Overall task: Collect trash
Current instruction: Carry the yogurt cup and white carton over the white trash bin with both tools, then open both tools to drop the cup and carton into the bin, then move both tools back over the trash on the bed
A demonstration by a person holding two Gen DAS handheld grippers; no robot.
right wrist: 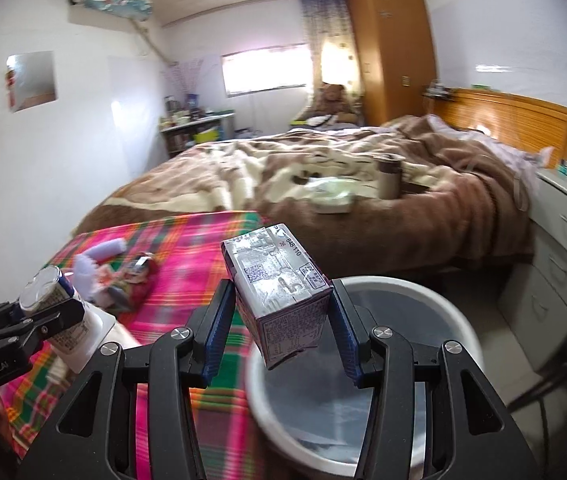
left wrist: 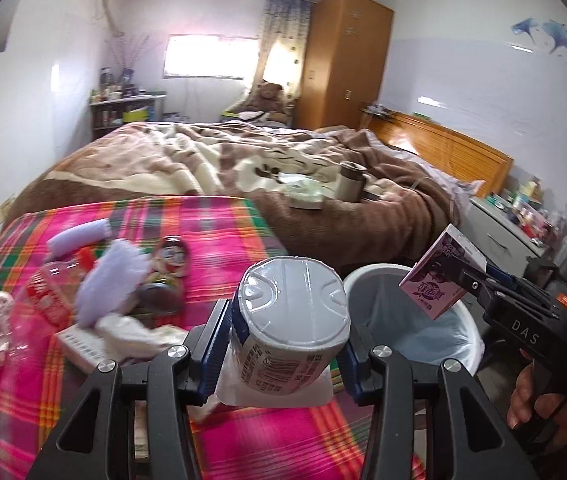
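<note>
My left gripper (left wrist: pixel 283 332) is shut on a white cup with a foil lid (left wrist: pixel 291 304), held tilted above the plaid tablecloth (left wrist: pixel 243 224). In the right wrist view the same cup (right wrist: pixel 43 288) sits in the left gripper (right wrist: pixel 49 308) at the far left. My right gripper (right wrist: pixel 281 300) is shut on a purple drink carton (right wrist: pixel 279 276), which hangs over the white trash bin (right wrist: pixel 443 308). From the left wrist the carton (left wrist: pixel 435 276) and the right gripper (left wrist: pixel 463 280) show above the bin's rim (left wrist: pixel 367 276). More trash lies on the cloth: a plastic bottle (left wrist: pixel 47 296), lilac tissue (left wrist: pixel 111 280), a can (left wrist: pixel 171 252), a small box (left wrist: pixel 79 344).
A bed with a brown blanket (left wrist: pixel 203 160) stands behind the table, with a tumbler (left wrist: pixel 349 182) and a pack (left wrist: pixel 303 196) on it. A grey drawer unit (right wrist: pixel 563 248) is right of the bin. A wooden wardrobe (left wrist: pixel 343 60) stands at the back.
</note>
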